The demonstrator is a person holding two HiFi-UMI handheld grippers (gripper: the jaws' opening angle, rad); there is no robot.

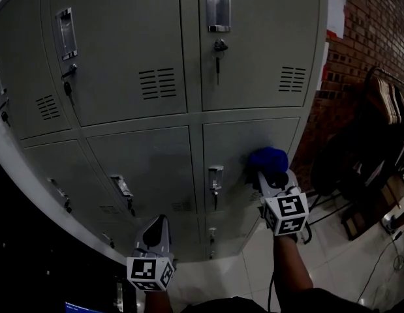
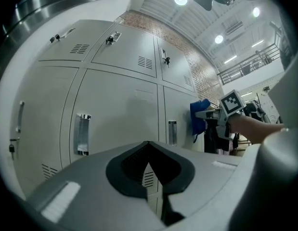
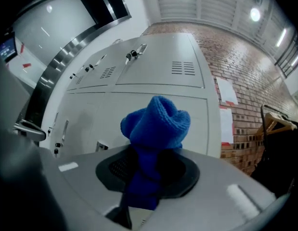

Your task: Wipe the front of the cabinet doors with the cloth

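We hold the blue cloth [image 1: 268, 160] bunched in our right tool [image 1: 265, 177], jaws clamped on it so the wad meets the lower-right locker door [image 1: 244, 142] at 4 o'clock. Our left tool [image 1: 158, 224], jaws together and empty, hangs clear at 7 o'clock.

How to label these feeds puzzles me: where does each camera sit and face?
Head view: on the person's head, facing down at the locker doors; left gripper, right gripper and forearm show.
Left gripper view: along its shut jaws toward the locker doors; right gripper at right.
Right gripper view: along jaws clamping the blue cloth, toward the locker doors.
All share the blue cloth.
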